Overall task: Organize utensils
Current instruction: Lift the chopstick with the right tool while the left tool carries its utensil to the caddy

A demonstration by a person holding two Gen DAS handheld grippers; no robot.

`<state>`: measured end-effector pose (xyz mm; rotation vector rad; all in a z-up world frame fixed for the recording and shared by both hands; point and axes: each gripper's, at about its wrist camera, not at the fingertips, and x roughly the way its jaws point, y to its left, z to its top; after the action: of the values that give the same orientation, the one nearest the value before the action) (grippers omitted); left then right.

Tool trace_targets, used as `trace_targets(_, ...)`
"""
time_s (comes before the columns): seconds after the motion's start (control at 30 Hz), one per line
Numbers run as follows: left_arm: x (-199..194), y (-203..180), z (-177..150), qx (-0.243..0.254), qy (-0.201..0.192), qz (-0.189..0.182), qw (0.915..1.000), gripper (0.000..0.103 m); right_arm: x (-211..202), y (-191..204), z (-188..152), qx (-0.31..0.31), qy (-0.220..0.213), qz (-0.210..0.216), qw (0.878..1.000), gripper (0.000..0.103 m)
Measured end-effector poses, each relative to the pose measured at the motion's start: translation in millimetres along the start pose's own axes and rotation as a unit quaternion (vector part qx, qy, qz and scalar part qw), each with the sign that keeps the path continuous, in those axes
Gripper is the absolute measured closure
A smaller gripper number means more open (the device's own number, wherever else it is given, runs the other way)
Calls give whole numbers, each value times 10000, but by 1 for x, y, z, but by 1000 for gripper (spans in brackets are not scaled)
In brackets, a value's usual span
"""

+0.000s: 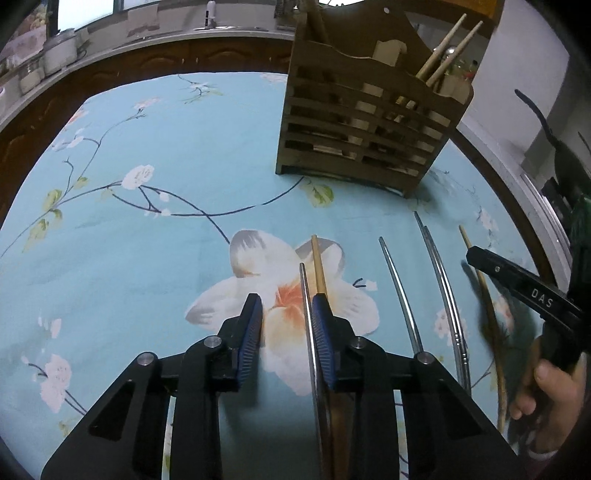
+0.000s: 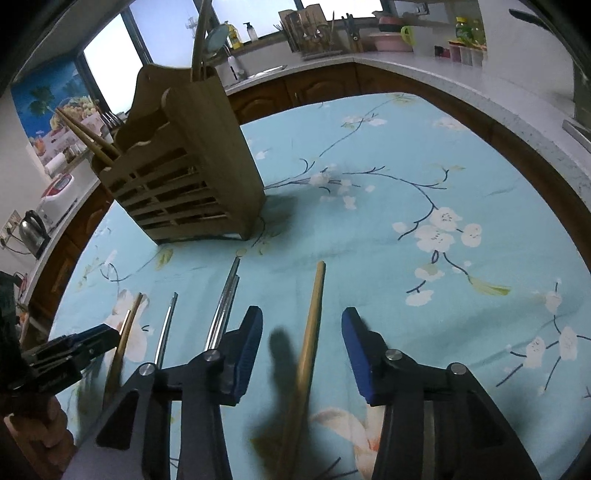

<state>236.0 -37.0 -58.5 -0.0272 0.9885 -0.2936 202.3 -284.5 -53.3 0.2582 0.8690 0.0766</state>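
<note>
A slatted wooden utensil holder (image 1: 364, 122) stands on the floral cloth, with wooden chopsticks (image 1: 448, 48) sticking out; it also shows in the right wrist view (image 2: 184, 177). Several metal and wooden chopsticks lie side by side on the cloth. My left gripper (image 1: 286, 306) is open over the cloth, with a metal chopstick (image 1: 308, 314) and a wooden one (image 1: 318, 266) lying by its right finger. My right gripper (image 2: 301, 326) is open, and a wooden chopstick (image 2: 314, 314) lies between its fingers. More metal chopsticks (image 2: 225, 299) lie left of it.
The table wears a light blue floral cloth (image 1: 147, 221). Kitchen counters with jars (image 1: 55, 55), a kettle (image 2: 33, 229) and a dish rack (image 2: 317, 33) curve around the table. My right gripper shows at the right edge of the left wrist view (image 1: 517, 280).
</note>
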Motion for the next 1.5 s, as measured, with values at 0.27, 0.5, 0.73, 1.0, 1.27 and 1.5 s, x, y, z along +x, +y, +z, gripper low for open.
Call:
trace_targets(0.27, 8, -14, 6, 482, 85, 237, 9985, 85, 11, 9, 8, -303, 47, -235, 9993, 62)
trace_targets(0.5, 9, -26, 6, 800, 151, 288, 9963, 97, 20, 26, 10, -942, 103, -686, 9931, 82)
trace_targets(0.73, 11, -23, 9, 741, 89, 134, 9971, 99, 18, 25, 12, -808, 153, -396, 9958, 97)
trace_targets(1.0, -44, 4, 8, 114, -440, -463, 9979, 100, -38, 23, 11, -282, -256, 462, 9982, 98)
trace_targets(1.27, -124, 1, 15, -27, -1257, -837, 9885, 100, -101, 35, 22, -254, -870, 854, 9922, 98)
trace_targets(1.5, -157, 7, 14, -155, -1555, -1058, 9820, 99, -147, 50, 31, -438, -1434, 1005, 9836, 98)
